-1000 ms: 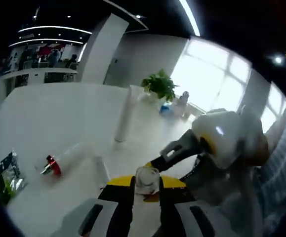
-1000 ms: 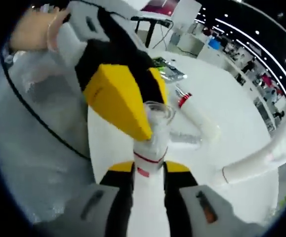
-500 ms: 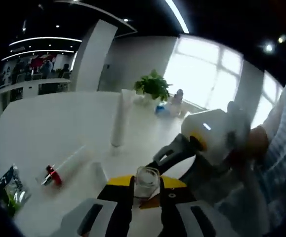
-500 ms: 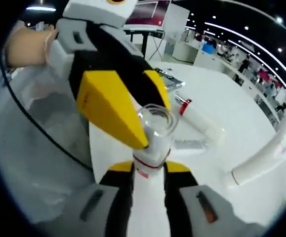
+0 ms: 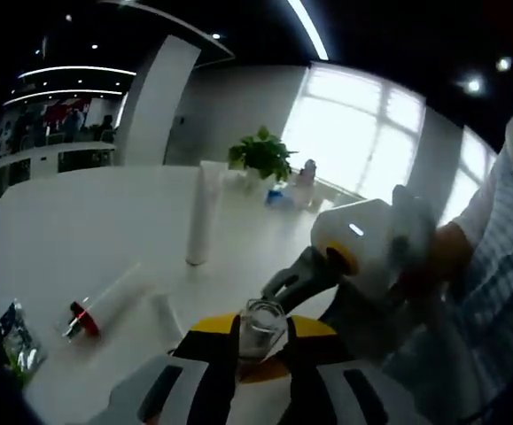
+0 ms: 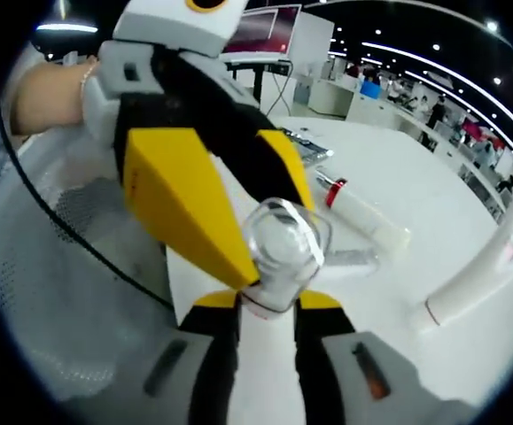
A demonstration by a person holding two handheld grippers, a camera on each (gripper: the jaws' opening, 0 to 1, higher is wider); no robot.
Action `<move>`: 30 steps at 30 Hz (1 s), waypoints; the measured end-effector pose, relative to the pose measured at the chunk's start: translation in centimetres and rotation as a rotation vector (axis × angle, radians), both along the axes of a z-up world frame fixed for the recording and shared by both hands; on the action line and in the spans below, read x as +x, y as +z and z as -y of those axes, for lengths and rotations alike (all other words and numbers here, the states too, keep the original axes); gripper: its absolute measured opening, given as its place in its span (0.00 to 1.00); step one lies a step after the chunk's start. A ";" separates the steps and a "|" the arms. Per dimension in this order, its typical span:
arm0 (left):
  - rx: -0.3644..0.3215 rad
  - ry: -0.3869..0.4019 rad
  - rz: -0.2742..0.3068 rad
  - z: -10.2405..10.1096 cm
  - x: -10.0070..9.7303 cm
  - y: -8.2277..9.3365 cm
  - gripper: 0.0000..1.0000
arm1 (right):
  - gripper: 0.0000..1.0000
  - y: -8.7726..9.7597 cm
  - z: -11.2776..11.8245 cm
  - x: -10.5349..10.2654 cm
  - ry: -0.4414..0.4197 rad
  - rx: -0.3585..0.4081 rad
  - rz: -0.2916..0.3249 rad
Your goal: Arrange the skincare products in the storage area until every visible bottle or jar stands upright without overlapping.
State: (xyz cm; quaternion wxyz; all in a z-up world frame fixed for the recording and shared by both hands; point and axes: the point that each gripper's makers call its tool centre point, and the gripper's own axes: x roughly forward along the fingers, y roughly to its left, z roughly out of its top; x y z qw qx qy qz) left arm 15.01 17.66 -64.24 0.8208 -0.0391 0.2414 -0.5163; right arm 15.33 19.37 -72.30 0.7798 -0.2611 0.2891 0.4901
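Both tongs, left (image 5: 258, 354) and right (image 6: 265, 328), are clamped on one clear-capped bottle (image 6: 278, 257); uneven pulling could twist it loose onto the worktop (image 5: 79, 212).

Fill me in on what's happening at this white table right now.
A person is working with two handheld grippers on one small white bottle with a clear cap. The right gripper is shut on the bottle's body, and the left gripper is shut on its clear cap end. On the white table, a red-capped tube lies flat, while a white tube stands upright near a potted plant.
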 end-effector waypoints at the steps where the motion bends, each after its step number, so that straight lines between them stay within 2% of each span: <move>1: 0.001 0.000 0.003 0.0 0.0 0.0 0.22 | 0.23 0.0 0.0 0.0 -0.002 -0.001 0.001; 9: -0.003 0.032 -0.018 -0.7 0.4 -0.1 0.22 | 0.22 -0.1 -0.4 0.1 -0.013 0.002 0.011; 12: -0.010 0.045 -0.047 -0.9 0.4 -0.1 0.22 | 0.22 -0.1 -0.4 0.1 -0.015 -0.009 0.030; 17: -0.026 0.069 -0.045 -1.1 0.8 0.2 0.31 | 0.22 -0.1 -0.3 0.4 -0.021 -0.013 0.039; 21: -0.092 0.092 -0.064 -1.2 1.1 1.1 0.33 | 0.22 0.0 0.3 1.1 -0.053 -0.024 0.059; 24: -0.110 0.118 -0.049 -1.6 1.6 1.5 0.35 | 0.22 0.0 0.7 1.7 -0.087 -0.020 0.057; 28: -0.087 0.167 -0.019 -2.3 2.4 1.3 0.35 | 0.22 0.0 1.4 2.5 -0.146 -0.015 0.055; 30: -0.106 0.201 -0.013 -2.7 2.8 1.7 0.35 | 0.22 0.0 1.7 2.9 -0.174 -0.014 0.057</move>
